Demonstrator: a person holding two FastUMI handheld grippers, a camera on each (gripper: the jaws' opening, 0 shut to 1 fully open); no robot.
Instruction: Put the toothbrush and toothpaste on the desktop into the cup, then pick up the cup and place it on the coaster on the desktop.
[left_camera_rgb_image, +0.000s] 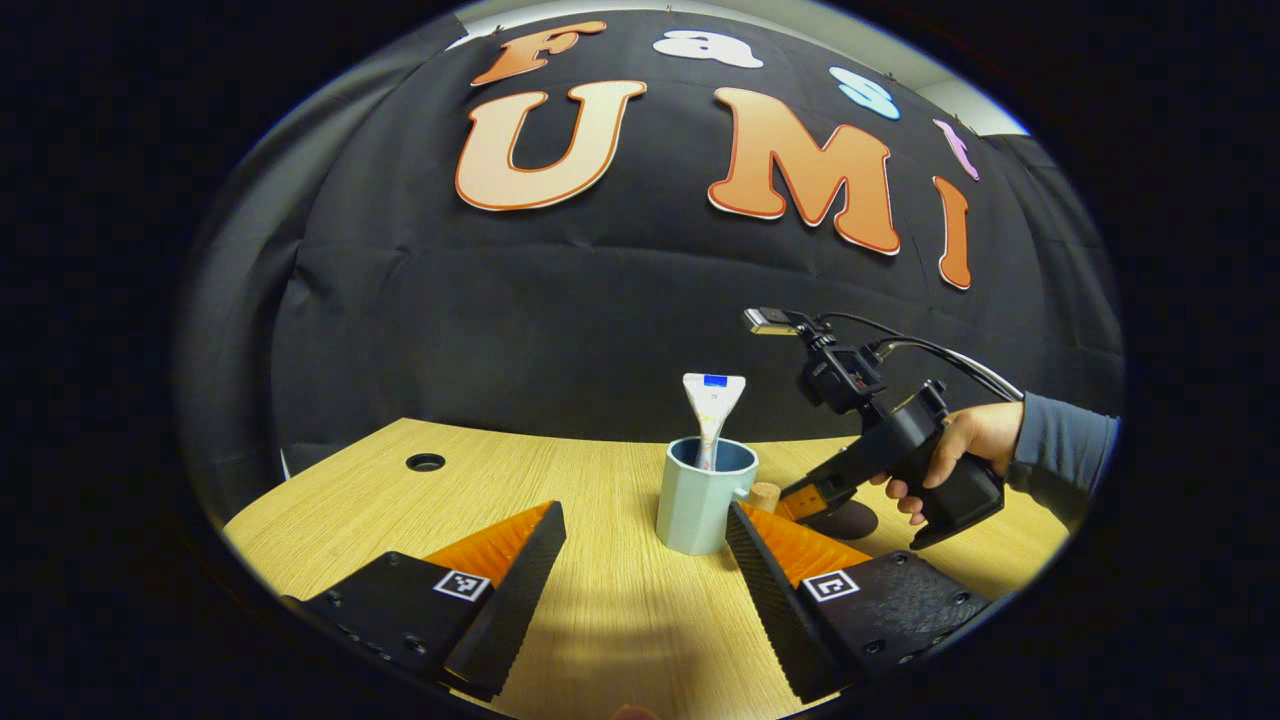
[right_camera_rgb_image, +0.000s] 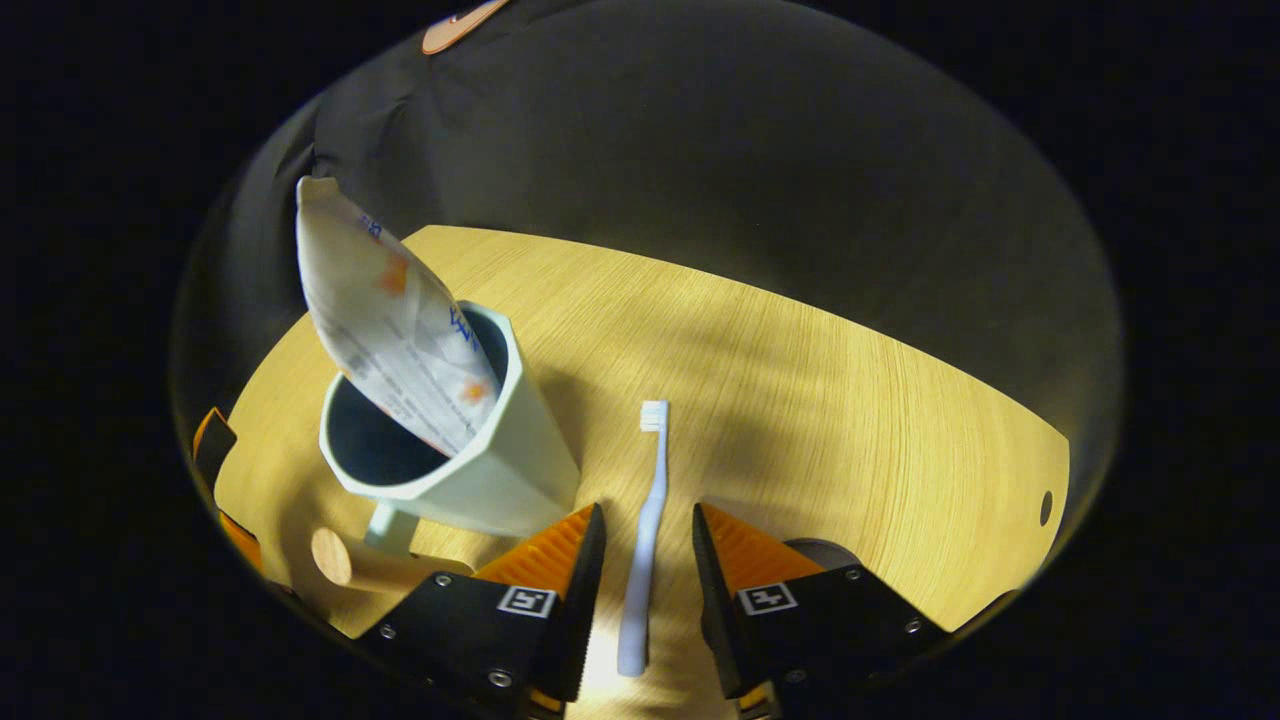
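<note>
Beside the cup (right_camera_rgb_image: 470, 470), just to its right in the right gripper view, the toothbrush (right_camera_rgb_image: 645, 530) lies flat on the bench (right_camera_rgb_image: 850, 400), bristles pointing away from you. Your right gripper (right_camera_rgb_image: 645, 560) straddles its handle, the fingers a narrow gap apart on either side and not pressing on it. The toothpaste (right_camera_rgb_image: 390, 330) already stands in the cup, leaning against the rim with its flat end up. A wooden knob (right_camera_rgb_image: 330, 557) lies near the cup's handle.

From the left gripper view, the cup (left_camera_rgb_image: 700, 495) sits straight ahead on the bench (left_camera_rgb_image: 400, 490), with the toothpaste (left_camera_rgb_image: 712, 415) sticking out of it. Your left gripper (left_camera_rgb_image: 645, 545) hangs wide open, holding nothing, short of the cup. Right of the cup, your hand (left_camera_rgb_image: 965, 445) holds the right gripper (left_camera_rgb_image: 810, 500) angled down at the bench, above a dark round coaster (left_camera_rgb_image: 850, 520).
</note>
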